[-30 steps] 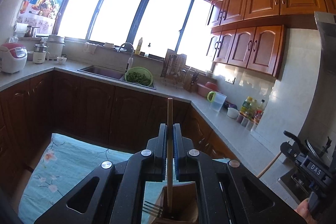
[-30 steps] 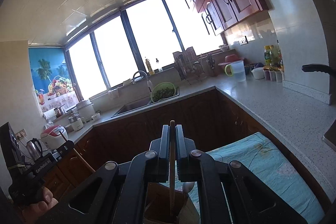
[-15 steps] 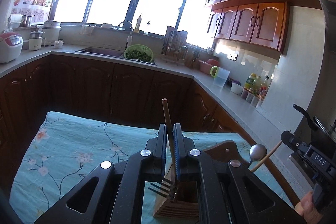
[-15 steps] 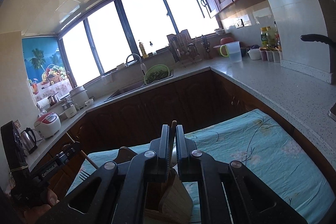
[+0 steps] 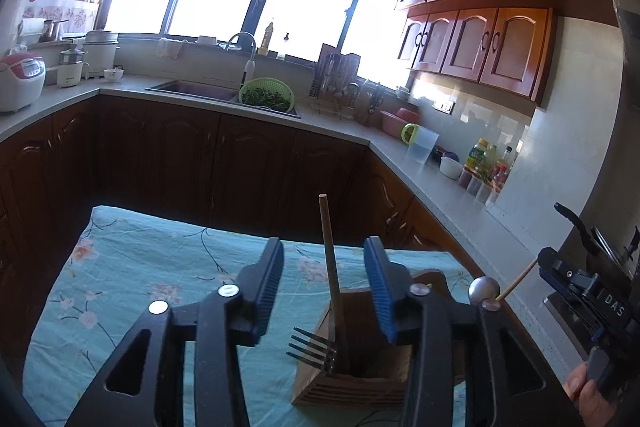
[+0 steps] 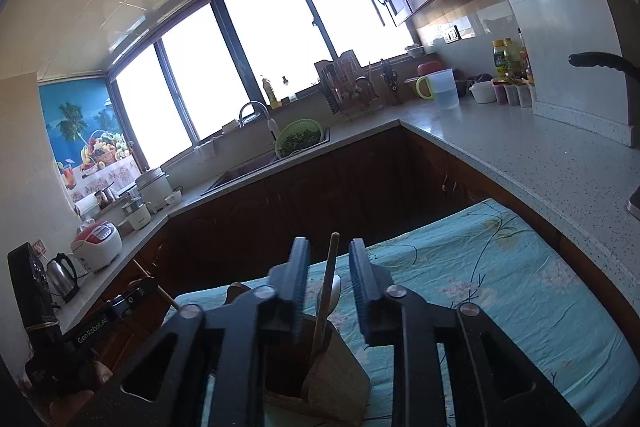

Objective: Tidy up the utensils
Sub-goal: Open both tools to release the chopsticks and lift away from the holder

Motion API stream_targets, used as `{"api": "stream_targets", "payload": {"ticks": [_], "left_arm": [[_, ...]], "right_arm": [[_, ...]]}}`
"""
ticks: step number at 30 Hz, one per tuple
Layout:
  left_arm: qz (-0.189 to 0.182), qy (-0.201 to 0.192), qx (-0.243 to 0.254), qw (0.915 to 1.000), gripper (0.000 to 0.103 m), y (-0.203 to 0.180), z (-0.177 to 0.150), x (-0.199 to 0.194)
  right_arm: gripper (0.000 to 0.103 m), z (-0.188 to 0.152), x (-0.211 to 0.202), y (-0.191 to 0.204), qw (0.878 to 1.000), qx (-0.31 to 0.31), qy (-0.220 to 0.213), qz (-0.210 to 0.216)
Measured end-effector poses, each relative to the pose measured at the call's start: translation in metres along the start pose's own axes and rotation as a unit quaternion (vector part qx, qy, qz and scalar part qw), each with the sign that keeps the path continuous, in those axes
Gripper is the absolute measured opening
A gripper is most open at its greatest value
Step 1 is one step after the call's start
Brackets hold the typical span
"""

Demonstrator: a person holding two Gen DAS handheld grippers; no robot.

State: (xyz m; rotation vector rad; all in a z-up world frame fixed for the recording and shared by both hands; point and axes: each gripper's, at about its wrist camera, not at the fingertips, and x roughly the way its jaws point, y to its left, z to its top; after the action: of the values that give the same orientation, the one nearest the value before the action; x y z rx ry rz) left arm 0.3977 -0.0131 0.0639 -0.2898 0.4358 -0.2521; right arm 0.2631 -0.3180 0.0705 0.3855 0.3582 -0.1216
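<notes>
I see my left tool (image 5: 324,291) opening around a wooden-handled fork (image 5: 334,301), not pressing it. My right tool (image 6: 329,287) opens around a wooden stick (image 6: 326,301). Both stand in the wooden holder (image 5: 352,379) near the table's (image 5: 132,267) right edge.

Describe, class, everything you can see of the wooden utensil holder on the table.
The wooden utensil holder is a light-brown box with slatted sides, standing upright on the floral blue tablecloth. Its open top holds a wooden-handled utensil leaning slightly, with dark fork tines jutting beside it. From the right wrist view another wooden handle stands inside. Neither gripper touches the holder.
</notes>
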Motion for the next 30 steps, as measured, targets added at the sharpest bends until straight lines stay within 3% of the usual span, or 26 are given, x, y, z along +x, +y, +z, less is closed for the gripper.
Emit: {"api": "stream_targets", "payload": {"ticks": [2,4,6,8,22,30], "left_arm": [[0.0,-0.007,-0.007,1.0,0.059,0.003,0.0,-0.012],[0.001,-0.008,-0.013,0.9999,0.065,0.004,-0.003,-0.024],[0.006,-0.007,-0.013,0.9999,0.073,0.005,-0.009,-0.037],[0.016,-0.011,-0.011,0.9997,0.079,0.005,-0.017,-0.054],[0.03,0.011,-0.009,0.9994,0.083,0.007,-0.095,-0.165],[0.031,0.04,-0.013,0.9986,0.083,0.005,-0.13,-0.204]], "right_arm": [[0.079,0.002,-0.014,0.002,1.0,-0.001,-0.02,0.004],[0.083,0.005,-0.027,0.004,1.0,-0.006,-0.03,0.003],[0.095,0.005,-0.04,0.005,0.999,-0.005,-0.031,0.005],[0.1,0.003,-0.056,0.004,0.999,-0.001,-0.04,0.01],[0.102,-0.053,-0.143,-0.001,1.0,-0.021,-0.021,-0.004],[0.102,-0.099,-0.167,-0.011,1.0,-0.016,0.014,-0.02]]}}
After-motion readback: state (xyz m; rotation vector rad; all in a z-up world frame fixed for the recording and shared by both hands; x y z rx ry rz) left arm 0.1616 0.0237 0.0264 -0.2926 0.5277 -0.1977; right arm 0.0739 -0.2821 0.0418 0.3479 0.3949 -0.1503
